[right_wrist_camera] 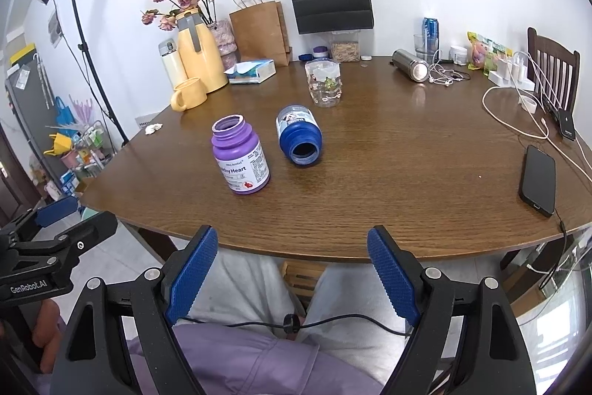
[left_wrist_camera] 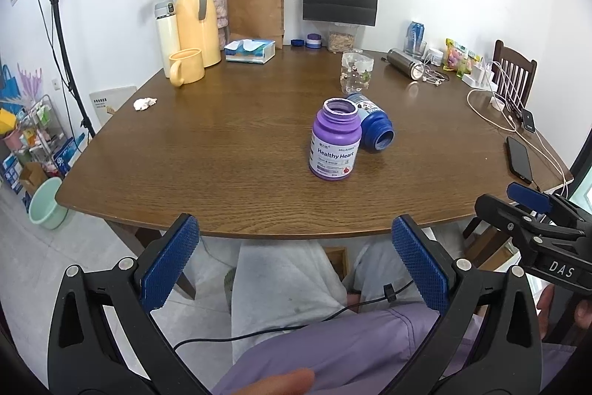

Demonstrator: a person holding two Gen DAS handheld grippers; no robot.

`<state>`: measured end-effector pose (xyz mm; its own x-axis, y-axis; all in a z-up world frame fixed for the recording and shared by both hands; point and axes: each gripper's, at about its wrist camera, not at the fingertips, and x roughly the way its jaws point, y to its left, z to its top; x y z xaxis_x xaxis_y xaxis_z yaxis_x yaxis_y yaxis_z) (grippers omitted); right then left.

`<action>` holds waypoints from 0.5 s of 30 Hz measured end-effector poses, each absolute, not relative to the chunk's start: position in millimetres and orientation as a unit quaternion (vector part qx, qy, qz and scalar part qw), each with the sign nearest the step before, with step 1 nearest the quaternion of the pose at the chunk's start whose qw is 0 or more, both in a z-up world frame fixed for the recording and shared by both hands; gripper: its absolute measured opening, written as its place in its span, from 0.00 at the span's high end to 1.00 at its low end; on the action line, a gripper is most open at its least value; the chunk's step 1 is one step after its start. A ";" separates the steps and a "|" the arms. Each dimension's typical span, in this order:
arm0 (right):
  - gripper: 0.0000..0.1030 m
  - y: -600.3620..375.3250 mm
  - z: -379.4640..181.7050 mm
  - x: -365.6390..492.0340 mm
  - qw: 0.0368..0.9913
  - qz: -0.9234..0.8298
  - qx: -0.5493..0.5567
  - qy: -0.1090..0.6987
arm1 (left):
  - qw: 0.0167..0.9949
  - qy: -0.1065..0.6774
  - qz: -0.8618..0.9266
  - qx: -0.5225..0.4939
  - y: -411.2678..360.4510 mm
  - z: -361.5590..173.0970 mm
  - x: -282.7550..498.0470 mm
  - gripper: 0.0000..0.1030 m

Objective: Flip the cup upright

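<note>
The wooden surface (right_wrist_camera: 370, 195) carried clutter along its far edge, with a phone (right_wrist_camera: 538, 180) lying near the right edge. In the middle a purple bottle (right_wrist_camera: 240, 158) stood upright, open at the top. Just to its right the blue bottle (right_wrist_camera: 299, 136) lay on its side, its open mouth turned toward the near edge; from the left wrist view the two looked to be touching or nearly so. A clear cup (right_wrist_camera: 323, 82) stood beyond them.

Both tools were held back off the near edge, over the person's lap. The left tool (left_wrist_camera: 292, 261) was spread wide and empty, and so was the right tool (right_wrist_camera: 292, 276).

The blue bottle seemed the one to right. A good approach would come from the right, clear of the purple bottle, pinch the body near its base, then swing the mouth upward and set it down flat before letting go.
</note>
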<state>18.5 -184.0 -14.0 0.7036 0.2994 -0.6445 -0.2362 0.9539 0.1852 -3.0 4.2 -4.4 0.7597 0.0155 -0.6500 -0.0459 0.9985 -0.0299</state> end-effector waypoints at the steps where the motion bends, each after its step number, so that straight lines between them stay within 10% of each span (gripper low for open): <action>1: 0.16 -184.2 -14.0 19.2 0.922 0.145 0.045 0.357 | 0.938 0.345 0.017 -0.022 4.4 -3.9 -3.1 0.00; 15: 0.16 -184.8 -14.6 21.0 0.922 0.144 0.046 0.358 | 0.938 0.346 0.017 -0.021 3.7 -3.8 -1.7 0.00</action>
